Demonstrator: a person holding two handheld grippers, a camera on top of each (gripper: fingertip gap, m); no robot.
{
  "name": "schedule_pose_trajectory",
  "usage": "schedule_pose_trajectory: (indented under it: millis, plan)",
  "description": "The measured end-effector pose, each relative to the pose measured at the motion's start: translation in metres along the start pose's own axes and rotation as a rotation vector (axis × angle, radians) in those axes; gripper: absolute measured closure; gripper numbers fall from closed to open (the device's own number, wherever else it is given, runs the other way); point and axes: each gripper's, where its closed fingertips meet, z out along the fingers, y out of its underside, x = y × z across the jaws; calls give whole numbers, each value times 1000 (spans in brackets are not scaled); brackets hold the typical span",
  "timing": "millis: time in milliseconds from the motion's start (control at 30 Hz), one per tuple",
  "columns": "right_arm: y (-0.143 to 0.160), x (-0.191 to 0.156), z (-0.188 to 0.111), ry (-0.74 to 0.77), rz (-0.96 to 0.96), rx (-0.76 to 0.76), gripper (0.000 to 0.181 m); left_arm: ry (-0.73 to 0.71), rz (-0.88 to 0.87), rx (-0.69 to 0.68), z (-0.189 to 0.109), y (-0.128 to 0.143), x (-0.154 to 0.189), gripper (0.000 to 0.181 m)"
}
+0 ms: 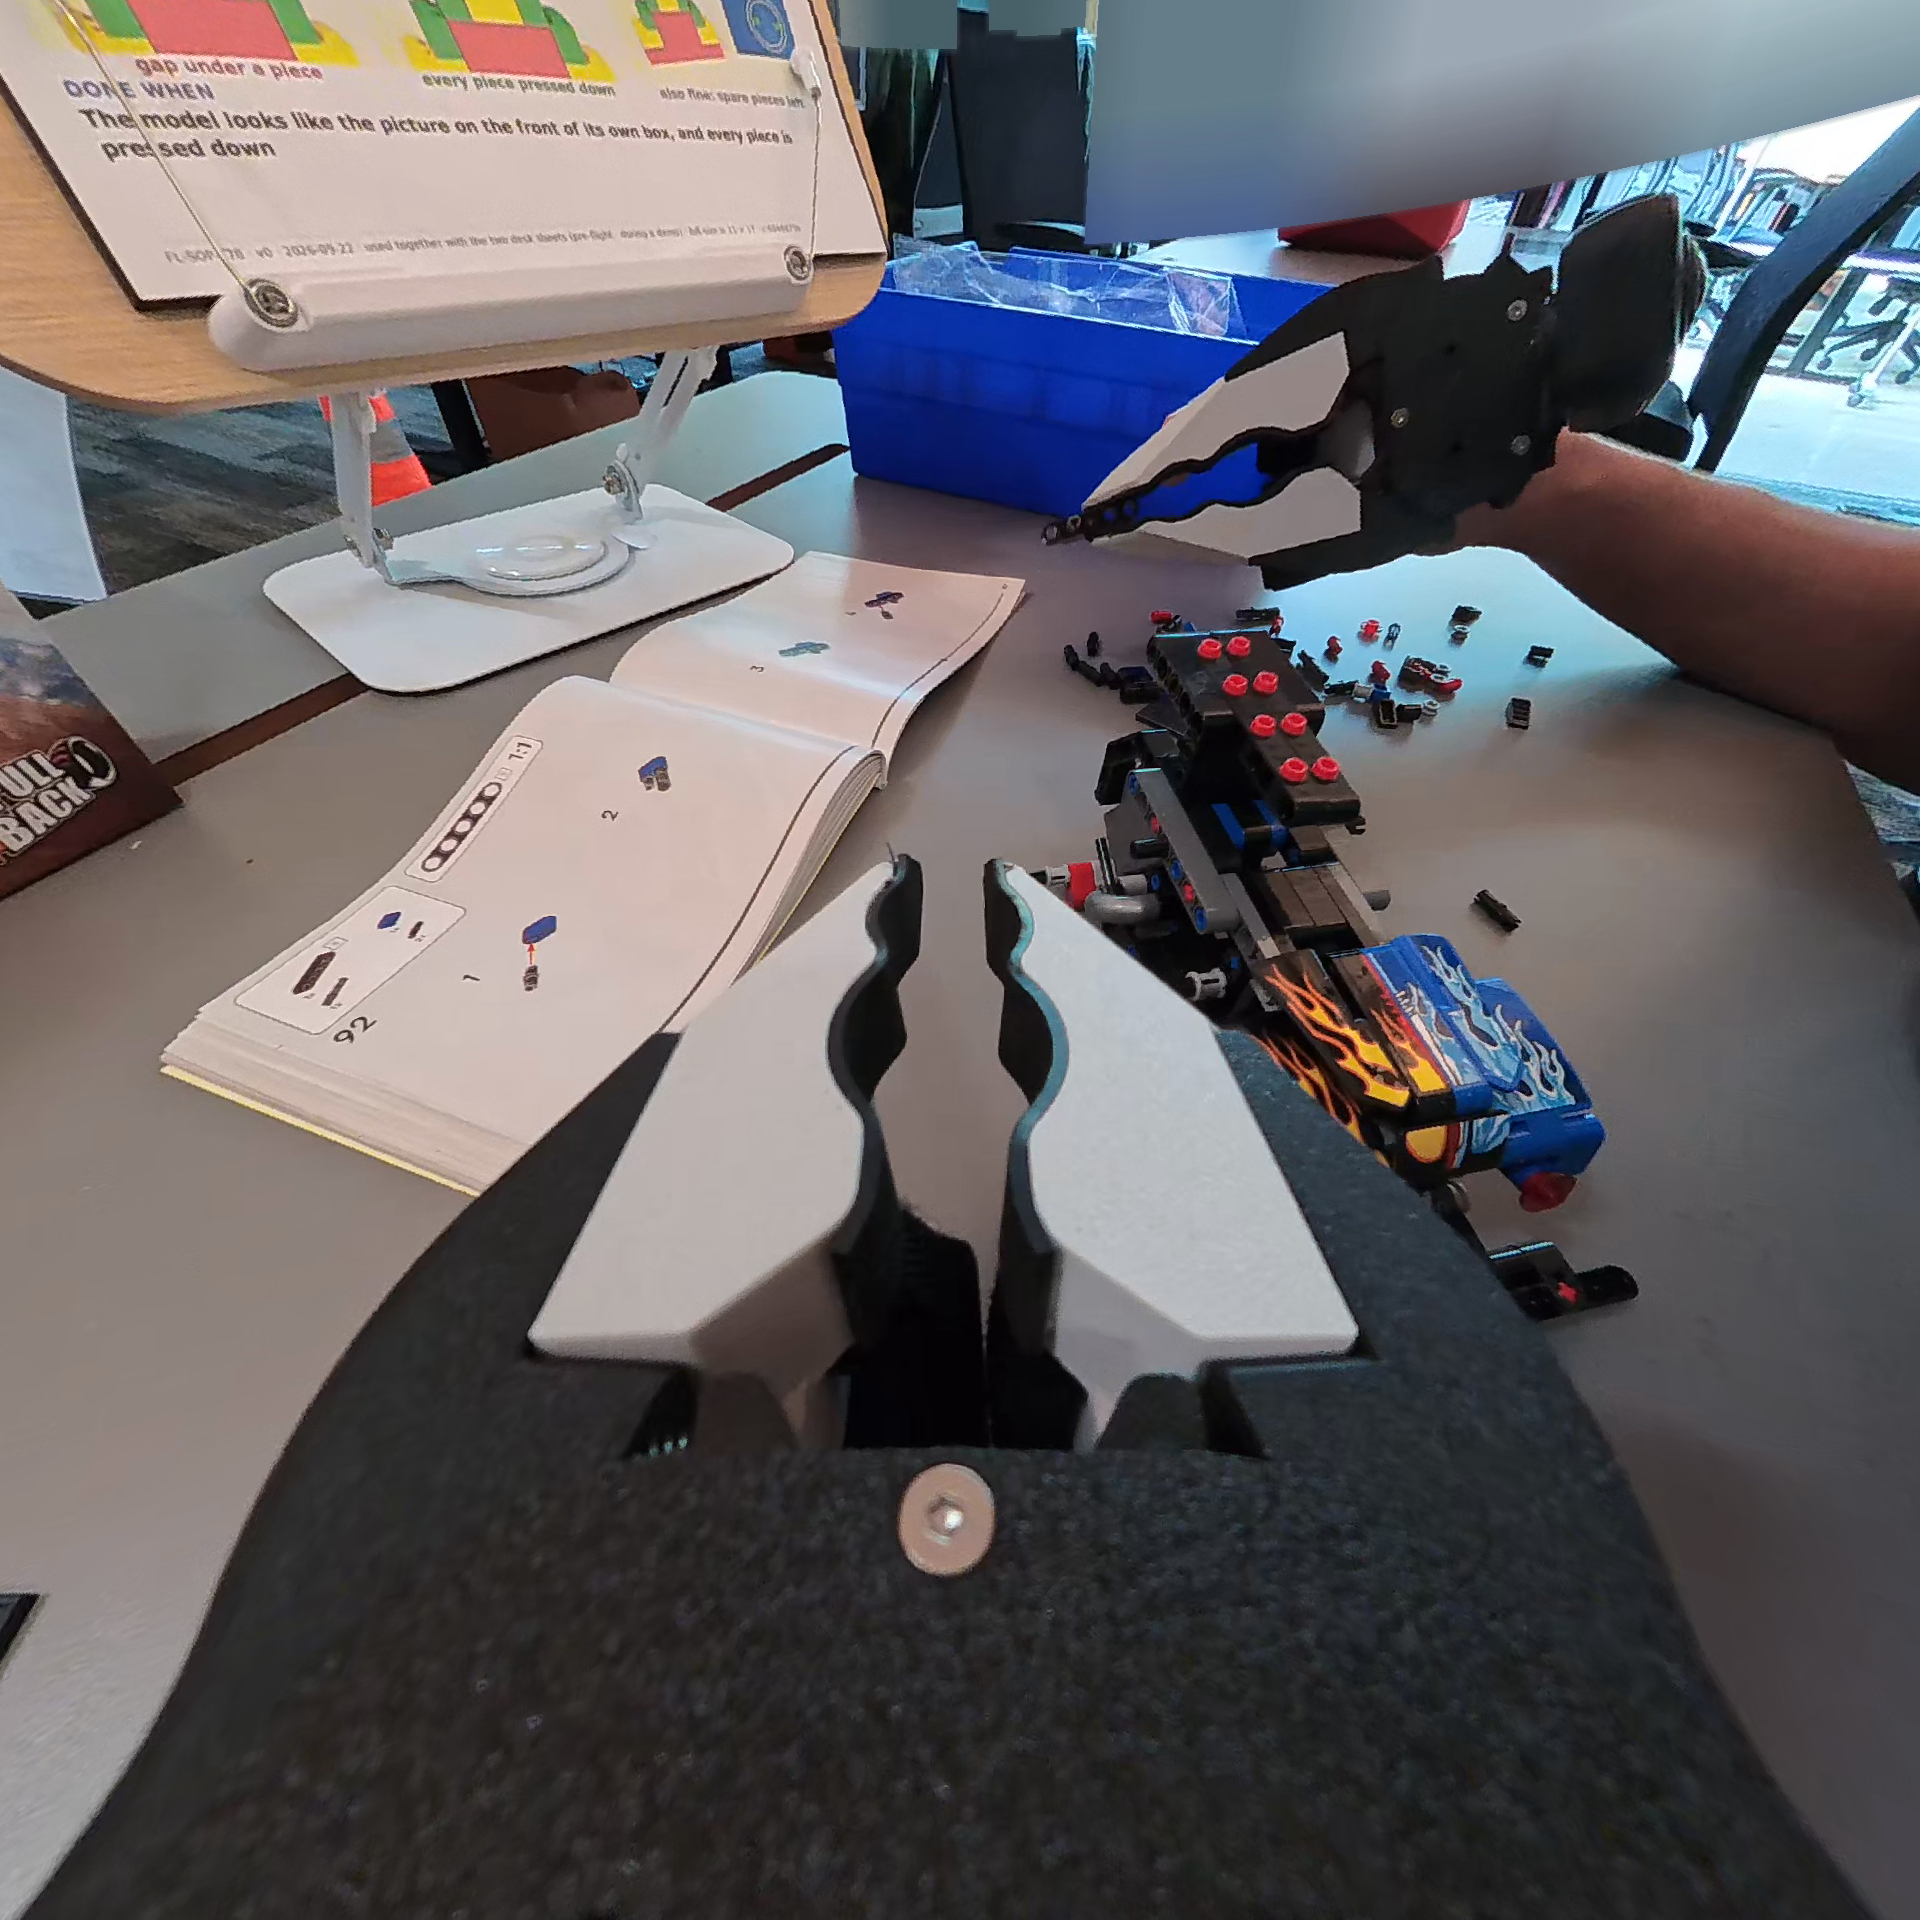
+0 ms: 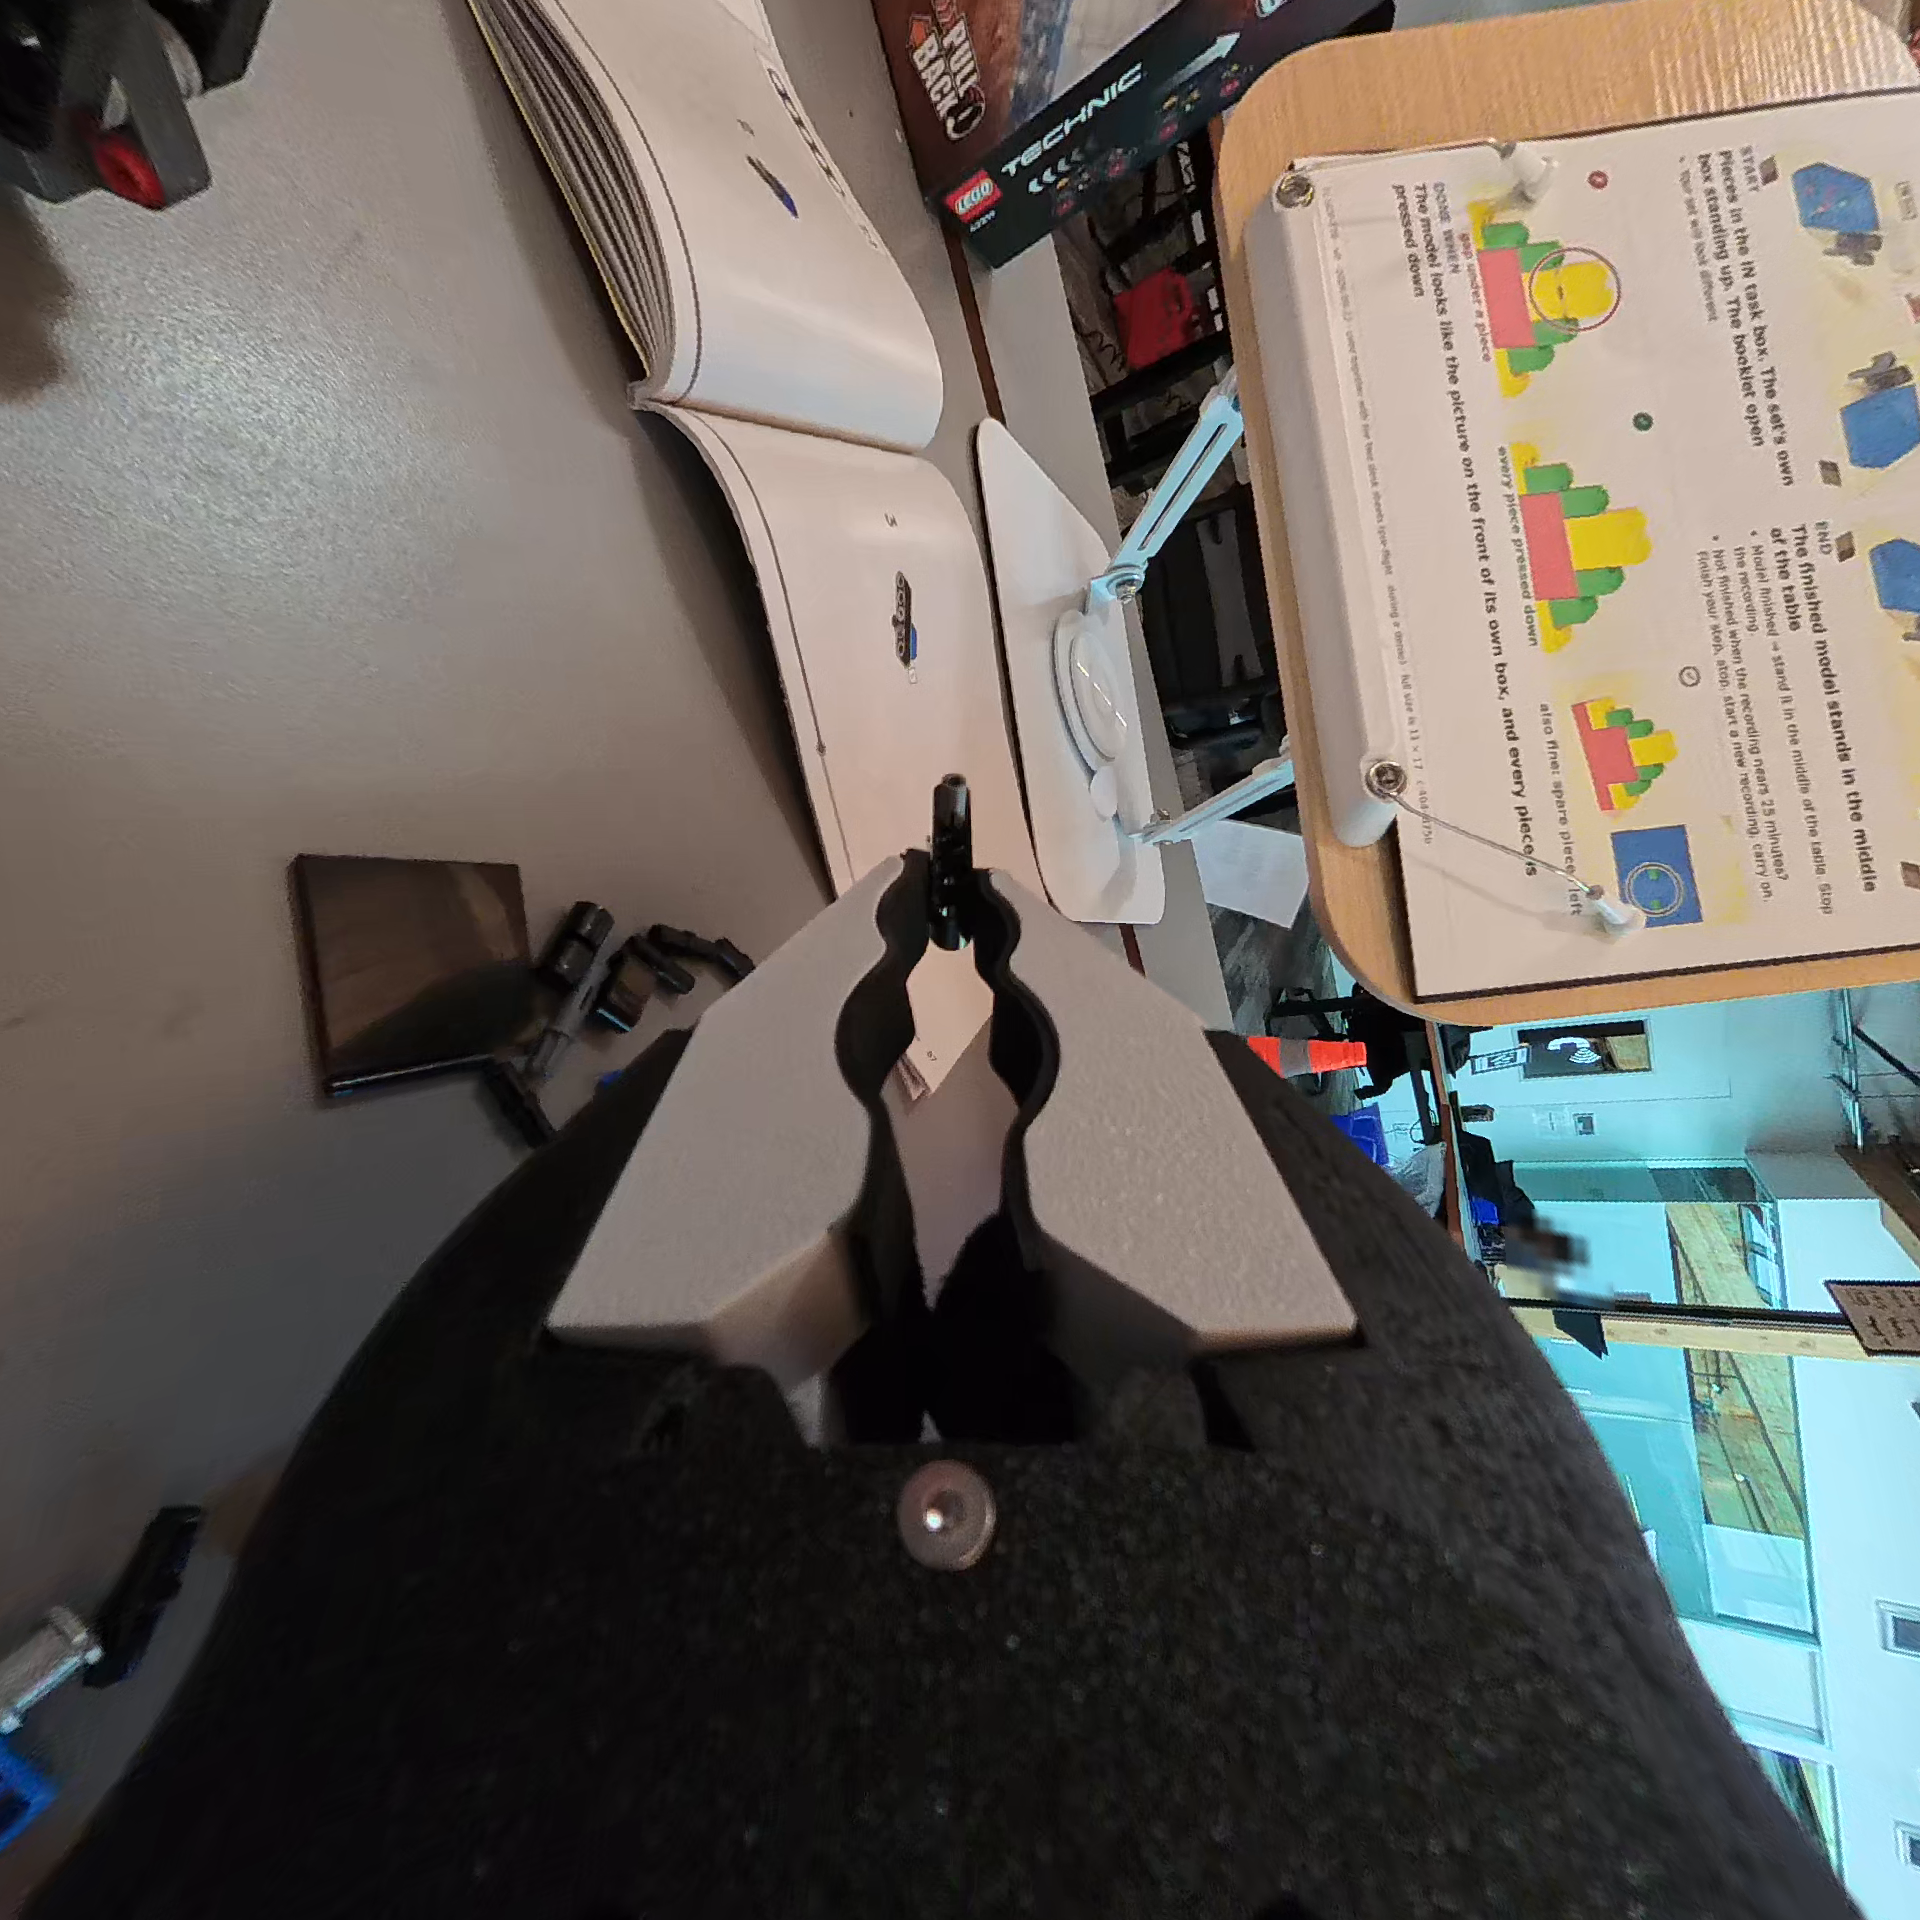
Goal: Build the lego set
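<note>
The part-built model (image 1: 1299, 883), black and blue with red studs and flame stickers, lies on the grey table (image 1: 208, 1299) right of my left gripper (image 1: 951, 878). The left gripper is open a little and empty, above the table beside the open instruction booklet (image 1: 623, 852). My right gripper (image 2: 948, 883) is shut on a thin black beam with holes (image 2: 950, 842). It also shows in the left wrist view (image 1: 1143, 499), held in the air above the far end of the model, with the black beam (image 1: 1091, 520) sticking out of its tips. Loose small pieces (image 1: 1392, 675) lie beyond the model.
A blue bin (image 1: 1039, 384) stands at the back. A document stand (image 1: 468, 187) holding a printed sheet stands behind the booklet. A person's forearm (image 1: 1714, 582) reaches in from the right. The set's box (image 2: 1060, 114), a dark square tile (image 2: 416, 966) and several black pieces (image 2: 634, 966) lie on the table. My right fingertips sit around 25 centimeters from my left ones.
</note>
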Motion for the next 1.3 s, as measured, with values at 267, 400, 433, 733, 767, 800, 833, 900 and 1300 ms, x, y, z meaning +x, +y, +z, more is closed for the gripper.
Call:
schedule_pose_trajectory:
  millis: [267, 400, 433, 733, 767, 800, 833, 900, 1300]
  plan:
    - [-1, -3, 1, -15, 12, 16, 175, 5, -10, -17, 2, 5, -1, 171]
    - [-2, -3, 1, -20, 15, 19, 175, 3, -6, -31, 3, 9, -2, 171]
    - [-1, -4, 1, -20, 15, 18, 174, 3, -4, -32, 3, 9, -2, 171]
    - [-4, -4, 0, -22, 16, 33, 174, -5, 4, -31, 2, 8, -3, 171]
    - [-5, -4, -1, -22, 15, 35, 174, -3, 3, -32, 2, 9, -3, 171]
    - [-5, -4, -1, -21, 12, 36, 174, -2, 1, -33, 2, 9, -3, 171]
    - [-6, -4, -1, -21, 9, 39, 174, -3, 2, -34, 2, 9, -3, 171]
    - [-7, -5, -2, -25, 12, 44, 174, -4, 5, -33, 2, 9, -3, 171]
    - [-9, -6, -3, -33, 13, 53, 174, 1, 11, -49, 4, 13, -1, 171]
